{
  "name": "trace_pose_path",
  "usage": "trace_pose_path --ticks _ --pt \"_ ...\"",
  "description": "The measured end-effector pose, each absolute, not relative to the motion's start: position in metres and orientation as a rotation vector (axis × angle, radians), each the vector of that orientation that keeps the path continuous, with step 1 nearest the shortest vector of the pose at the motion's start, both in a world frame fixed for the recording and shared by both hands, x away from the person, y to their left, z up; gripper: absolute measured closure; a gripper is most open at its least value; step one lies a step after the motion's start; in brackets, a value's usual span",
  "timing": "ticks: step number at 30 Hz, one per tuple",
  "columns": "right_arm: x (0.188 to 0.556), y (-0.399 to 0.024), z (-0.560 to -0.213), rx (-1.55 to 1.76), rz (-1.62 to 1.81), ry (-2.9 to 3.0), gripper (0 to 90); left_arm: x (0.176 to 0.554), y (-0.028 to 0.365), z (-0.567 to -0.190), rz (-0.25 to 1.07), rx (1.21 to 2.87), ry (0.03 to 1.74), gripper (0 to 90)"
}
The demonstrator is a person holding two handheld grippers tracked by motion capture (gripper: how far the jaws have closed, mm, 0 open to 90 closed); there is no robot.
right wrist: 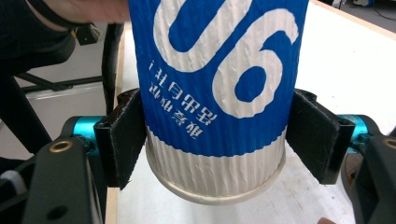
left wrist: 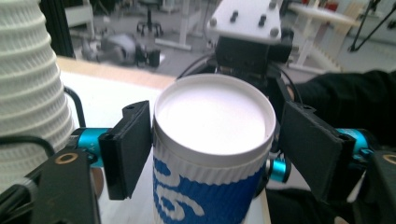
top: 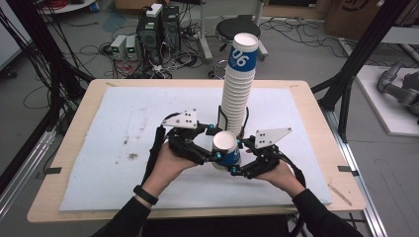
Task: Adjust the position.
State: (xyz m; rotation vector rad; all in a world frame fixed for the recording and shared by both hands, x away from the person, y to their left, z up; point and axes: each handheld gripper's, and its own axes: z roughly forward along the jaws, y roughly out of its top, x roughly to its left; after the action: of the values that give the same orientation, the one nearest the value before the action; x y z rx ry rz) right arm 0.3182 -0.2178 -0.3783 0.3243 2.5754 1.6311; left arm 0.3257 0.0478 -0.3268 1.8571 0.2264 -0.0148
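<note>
The ribbed white-and-blue paper cup [top: 225, 149], upside down with its flat white base up, is sitting between both hand-held grippers just in front of the tall stack of ribbed white paper cups [top: 238, 89]. The right hand-held gripper [right wrist: 219, 140] is clamping the cup's blue band between its black pads. The left hand-held gripper [left wrist: 219, 149] is standing apart: one pad is touching the rim, the other clear. Underneath, the white foam sheet [top: 123, 123] is covering the pale wooden desk [top: 74, 128].

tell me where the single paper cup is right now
High view: the single paper cup sits between both grippers, low centre, just before the tall cup stack.
</note>
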Motion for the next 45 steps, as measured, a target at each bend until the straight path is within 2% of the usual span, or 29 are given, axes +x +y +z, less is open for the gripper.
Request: trace_pose_path --ticks 7,11,15,21,27,36,45 --pt "0.314 -0.211 -0.376 0.251 1.470 2.673 25.0 0.319 0.041 -0.315 0.013 2.106 0.176 23.1" --pt "0.313 -0.208 -0.377 0.228 1.396 2.709 25.0 0.318 0.038 -0.316 0.015 2.146 0.172 23.6" --pt "0.312 -0.206 -0.378 0.207 1.374 2.720 24.9 0.320 0.036 -0.320 0.011 2.193 0.167 28.0" --pt "0.314 -0.208 -0.377 0.235 1.424 2.703 20.4 0.322 0.039 -0.321 0.006 2.150 0.164 29.5" --pt "0.321 -0.232 -0.368 0.389 1.727 2.564 15.0 0.327 0.054 -0.319 0.002 2.000 0.165 29.8" --pt "0.322 -0.243 -0.363 0.423 1.882 2.477 14.5 0.332 0.070 -0.320 -0.031 1.803 0.194 29.8" --pt "0.320 -0.236 -0.364 0.429 1.912 2.467 13.6 0.333 0.070 -0.326 -0.075 1.693 0.181 30.0"
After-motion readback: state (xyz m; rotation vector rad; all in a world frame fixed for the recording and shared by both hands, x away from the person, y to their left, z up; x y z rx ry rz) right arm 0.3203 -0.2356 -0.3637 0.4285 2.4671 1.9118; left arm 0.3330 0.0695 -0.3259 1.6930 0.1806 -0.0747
